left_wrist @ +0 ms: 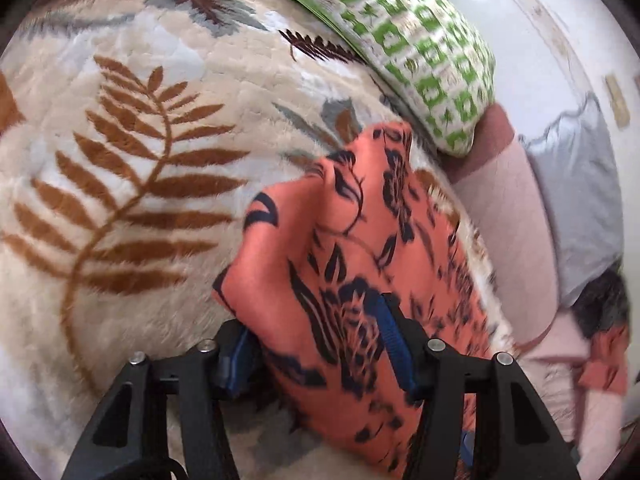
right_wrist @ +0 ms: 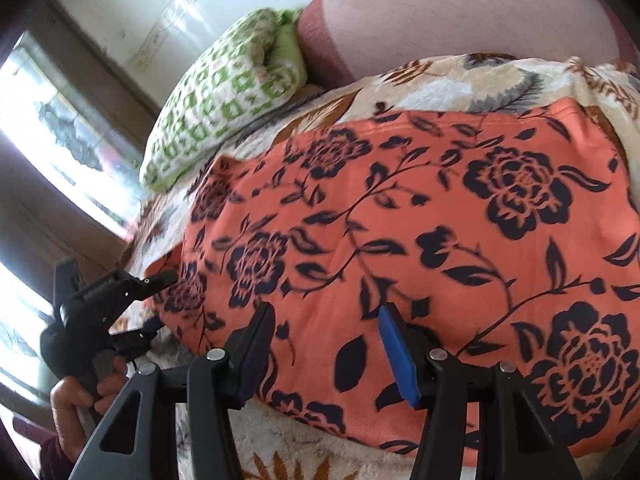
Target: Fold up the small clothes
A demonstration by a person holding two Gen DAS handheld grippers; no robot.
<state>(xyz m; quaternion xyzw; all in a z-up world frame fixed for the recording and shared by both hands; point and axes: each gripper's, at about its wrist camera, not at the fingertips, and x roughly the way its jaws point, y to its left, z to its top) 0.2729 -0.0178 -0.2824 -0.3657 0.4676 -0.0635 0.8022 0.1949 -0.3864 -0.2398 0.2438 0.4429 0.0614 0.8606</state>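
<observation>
While the orange floral garment (right_wrist: 420, 240) lies spread over the leaf-print blanket (left_wrist: 120, 160) on the bed, both tools are working its near edge. In the left wrist view, the left hand-held gripper (left_wrist: 316, 344) has its fingers set wide apart with a raised fold of the orange cloth (left_wrist: 340, 240) running between them. The blue pad on the right finger (left_wrist: 394, 344) sits against the fabric, but the other pad is half hidden behind the fold, so I honestly can't tell if it's really pinching or just straddling it.

The right hand-held gripper (right_wrist: 324, 352) is spread too, fingers resting on or just above the garment's near edge, nothing squeezed between them.

From the right wrist view you can also spot the left tool off at the garment's left corner, with the person's hand (right_wrist: 80, 396) wrapped around its handle. A green checked pillow (right_wrist: 224, 96) sits beyond the garment at the far side of the blanket, next to a pinkish cushion (right_wrist: 440, 20).
</observation>
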